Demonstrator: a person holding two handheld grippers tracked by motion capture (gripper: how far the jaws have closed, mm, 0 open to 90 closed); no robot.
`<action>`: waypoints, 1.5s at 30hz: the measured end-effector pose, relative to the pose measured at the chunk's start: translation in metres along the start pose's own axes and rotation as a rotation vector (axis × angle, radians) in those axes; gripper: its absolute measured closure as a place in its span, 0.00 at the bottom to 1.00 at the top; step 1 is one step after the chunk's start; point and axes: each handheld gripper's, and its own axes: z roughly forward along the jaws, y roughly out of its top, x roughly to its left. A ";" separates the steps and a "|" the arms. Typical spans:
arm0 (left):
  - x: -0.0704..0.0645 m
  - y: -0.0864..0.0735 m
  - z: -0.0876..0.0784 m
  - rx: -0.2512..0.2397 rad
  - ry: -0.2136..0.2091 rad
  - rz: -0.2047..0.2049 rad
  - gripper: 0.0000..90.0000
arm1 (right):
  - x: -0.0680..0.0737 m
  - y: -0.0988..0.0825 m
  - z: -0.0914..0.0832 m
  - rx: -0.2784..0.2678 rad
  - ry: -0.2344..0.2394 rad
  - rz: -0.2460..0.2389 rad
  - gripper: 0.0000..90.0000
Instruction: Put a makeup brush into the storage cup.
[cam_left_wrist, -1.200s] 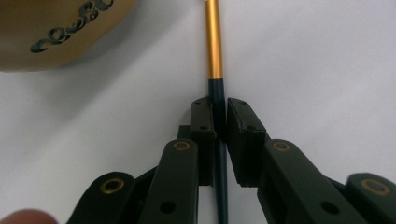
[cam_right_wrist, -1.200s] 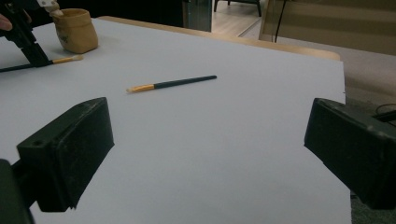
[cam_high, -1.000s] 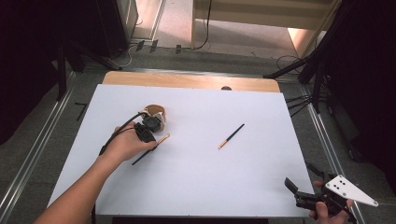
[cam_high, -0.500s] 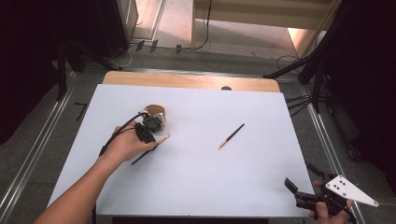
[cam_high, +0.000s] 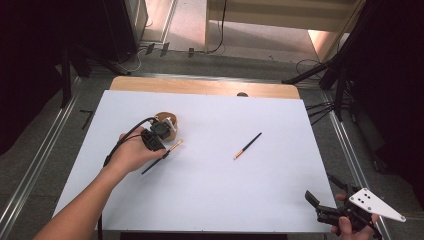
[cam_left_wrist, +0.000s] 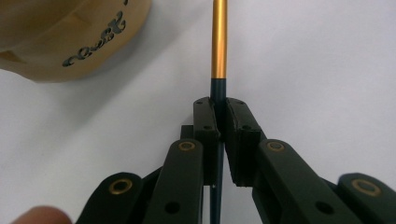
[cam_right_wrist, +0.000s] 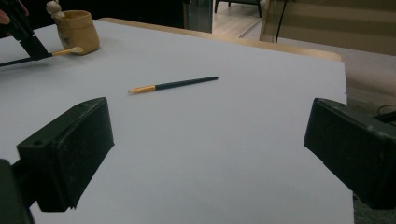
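Two slim brushes and one small holder on a white table top. Brush one (cam_high: 161, 156): dark handle, gold ferrule, pale tip, clamped at the handle between black jaws, tip pointing toward the holder. Brush two (cam_high: 247, 146): same make, lying flat and free mid-table, well apart. Wooden cup (cam_high: 166, 127): tan, rounded, with cut-out scrollwork, upright, just beside the first brush's tip.

The tabletop (cam_high: 210, 190) is covered in plain white, with a bare light-wood strip along its far edge. The small holder (cam_left_wrist: 60, 37) is tan wood, cut through with a dark scrolling fretwork pattern. The brush (cam_left_wrist: 219, 46) in the left hand-held gripper (cam_left_wrist: 218, 116) has a dark teal handle and a gold ferrule. The loose brush (cam_right_wrist: 173, 85) is dark with an orange-gold end. Both hand-held grippers are matte black with brass-coloured rivets; the right hand-held gripper (cam_high: 320, 200) carries a pale grey plate with dark dots.
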 end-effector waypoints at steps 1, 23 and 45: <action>0.000 -0.001 -0.002 -0.018 -0.006 -0.004 0.94 | 0.000 0.000 0.000 -0.001 0.000 0.004 0.02; 0.006 -0.015 -0.038 -0.247 -0.054 -0.023 0.94 | 0.000 0.000 0.002 0.004 0.004 -0.002 0.02; 0.013 -0.026 -0.056 -0.457 -0.057 -0.039 0.94 | 0.001 0.000 0.002 0.007 0.004 -0.004 0.02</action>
